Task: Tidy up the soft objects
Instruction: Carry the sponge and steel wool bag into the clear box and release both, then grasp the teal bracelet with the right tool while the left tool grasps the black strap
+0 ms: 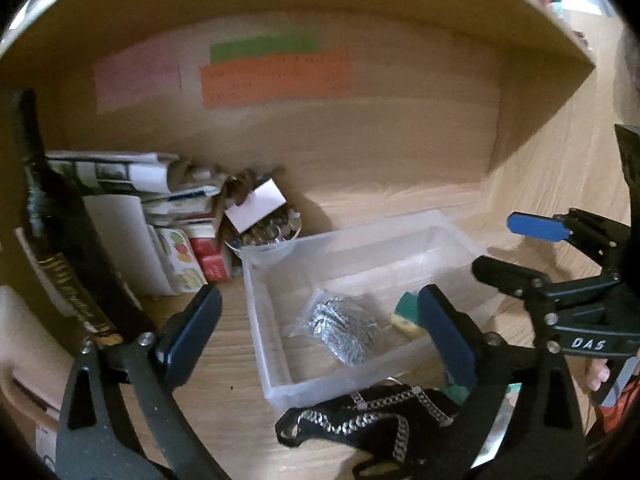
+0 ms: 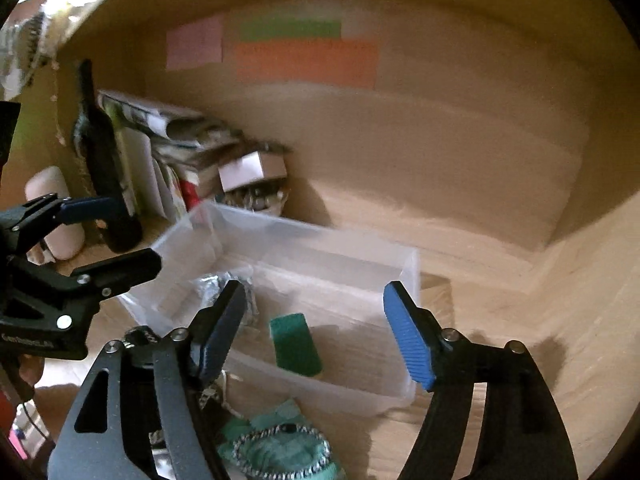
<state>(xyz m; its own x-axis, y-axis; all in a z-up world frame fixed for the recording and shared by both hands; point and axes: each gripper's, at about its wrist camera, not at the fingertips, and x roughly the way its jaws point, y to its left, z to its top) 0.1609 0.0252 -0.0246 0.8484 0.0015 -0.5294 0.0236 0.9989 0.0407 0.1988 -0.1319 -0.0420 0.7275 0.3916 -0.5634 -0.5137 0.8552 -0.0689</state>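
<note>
Clear bin [image 1: 256,300] rim between spread tongs [image 1: 320,340]

Clear bin [image 1: 256,300] holds bagged steel scourer [image 1: 340,330] beside green-yellow sponge [image 2: 295,342]; black strap harness [image 1: 360,420] outside, in front

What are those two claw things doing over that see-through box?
A person is tidying soft things into a clear plastic bin on a wooden desk. Inside it already lie a bagged silvery scrubber and a green sponge. Both claws are open and hold nothing: the left claw and the right claw hover at the near edge of the bin. A black strap with silver trim and a teal cloth item lie outside the bin, in front of it.
</note>
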